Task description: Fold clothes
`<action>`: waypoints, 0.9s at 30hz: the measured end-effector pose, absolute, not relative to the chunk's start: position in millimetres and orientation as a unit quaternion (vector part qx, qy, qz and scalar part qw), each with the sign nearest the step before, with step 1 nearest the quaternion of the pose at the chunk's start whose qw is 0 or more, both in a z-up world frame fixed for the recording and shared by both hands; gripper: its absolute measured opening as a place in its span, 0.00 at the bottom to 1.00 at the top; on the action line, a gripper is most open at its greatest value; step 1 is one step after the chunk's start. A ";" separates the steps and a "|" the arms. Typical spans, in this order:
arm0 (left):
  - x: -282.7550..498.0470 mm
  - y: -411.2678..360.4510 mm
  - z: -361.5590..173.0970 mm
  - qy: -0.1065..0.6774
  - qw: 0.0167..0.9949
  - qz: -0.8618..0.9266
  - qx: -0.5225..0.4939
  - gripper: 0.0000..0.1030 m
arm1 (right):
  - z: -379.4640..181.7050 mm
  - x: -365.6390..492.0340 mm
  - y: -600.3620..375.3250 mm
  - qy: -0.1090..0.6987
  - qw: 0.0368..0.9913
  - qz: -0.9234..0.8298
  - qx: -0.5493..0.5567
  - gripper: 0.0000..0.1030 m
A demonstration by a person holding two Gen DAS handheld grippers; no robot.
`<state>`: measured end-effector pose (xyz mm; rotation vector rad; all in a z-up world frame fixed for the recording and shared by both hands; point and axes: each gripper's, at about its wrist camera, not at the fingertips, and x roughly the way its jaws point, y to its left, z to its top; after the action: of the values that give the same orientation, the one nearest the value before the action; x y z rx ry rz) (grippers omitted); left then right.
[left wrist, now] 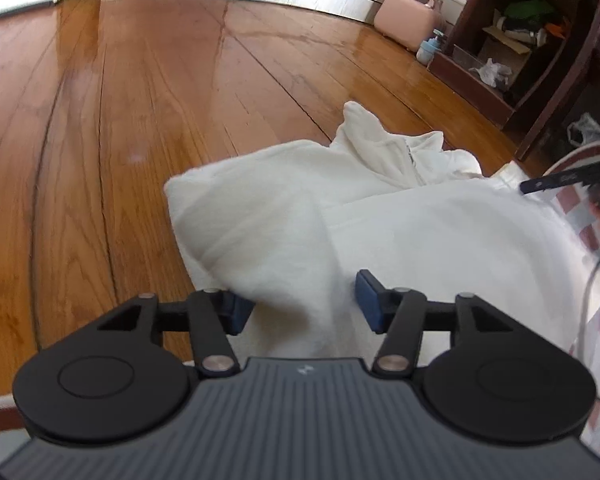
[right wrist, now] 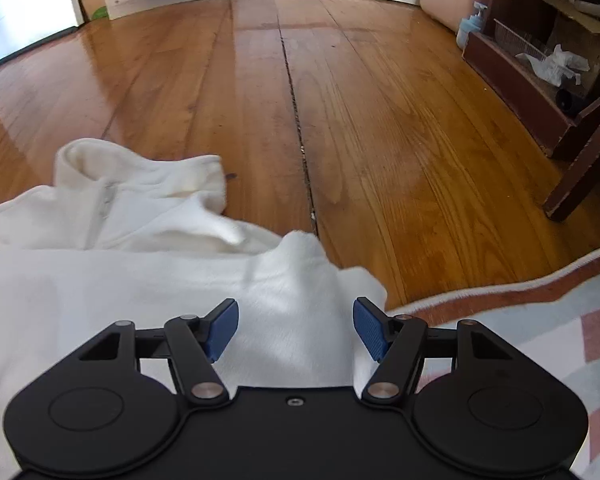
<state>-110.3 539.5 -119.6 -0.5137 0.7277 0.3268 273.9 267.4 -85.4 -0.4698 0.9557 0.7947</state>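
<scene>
A white fleece garment [left wrist: 340,216] is spread on the wooden floor [left wrist: 140,100], its near part overlapping a patterned rug [right wrist: 540,312], with the zipped collar [right wrist: 104,188] lying at the far side. Both claws are released: the left claw [left wrist: 304,304] is held over the garment's left part with cloth between its jaws but not pinched, and the right claw [right wrist: 296,328] likewise straddles a raised corner [right wrist: 300,252] near the right edge. For a clean fold, each corner is best gripped through all layers close to the edge, lifted evenly by both hands, and carried toward the collar so the edges are aligned.
</scene>
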 end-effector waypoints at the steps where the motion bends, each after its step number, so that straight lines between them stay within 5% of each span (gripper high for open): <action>1: -109.9 539.2 -120.1 0.350 0.891 0.154 -0.246 0.46 | -91.1 277.1 270.9 0.445 0.786 0.368 -0.221 0.65; 3: -108.2 532.9 -115.6 0.347 0.899 0.145 -0.223 0.08 | -96.3 276.6 274.4 0.443 0.784 0.378 -0.216 0.21; 5: -107.5 521.8 -102.3 0.342 0.909 0.159 -0.176 0.07 | -90.1 264.5 274.5 0.413 0.796 0.387 -0.213 0.10; 8: -118.2 523.0 -65.5 0.283 0.923 0.154 -0.213 0.07 | -61.5 240.0 262.9 0.340 0.834 0.392 -0.185 0.09; 14: -100.0 529.5 -27.8 0.237 0.936 0.226 -0.132 0.09 | -15.2 241.4 243.7 0.276 0.879 0.369 -0.123 0.08; 17: -81.0 558.6 -54.8 0.245 0.912 0.284 -0.164 0.22 | -17.8 264.4 243.5 0.287 0.891 0.339 -0.090 0.08; 22: -49.2 573.7 -113.9 0.411 0.832 0.352 -0.119 0.41 | -64.2 300.5 255.7 0.392 0.867 0.290 -0.102 0.20; 24: -69.0 571.8 -114.3 0.405 0.837 0.326 -0.173 0.58 | -68.0 296.7 237.4 0.406 0.861 0.300 -0.068 0.21; 26: -92.1 569.2 -113.3 0.396 0.837 0.292 -0.239 0.65 | -71.8 292.5 218.5 0.420 0.852 0.310 -0.036 0.37; 27: -102.8 567.3 -113.8 0.392 0.836 0.279 -0.264 0.65 | -73.1 288.8 206.5 0.433 0.843 0.317 -0.023 0.37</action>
<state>-102.8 567.3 -113.8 -0.5593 0.8308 0.5918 288.8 206.5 -73.1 -0.0487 0.9145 0.6695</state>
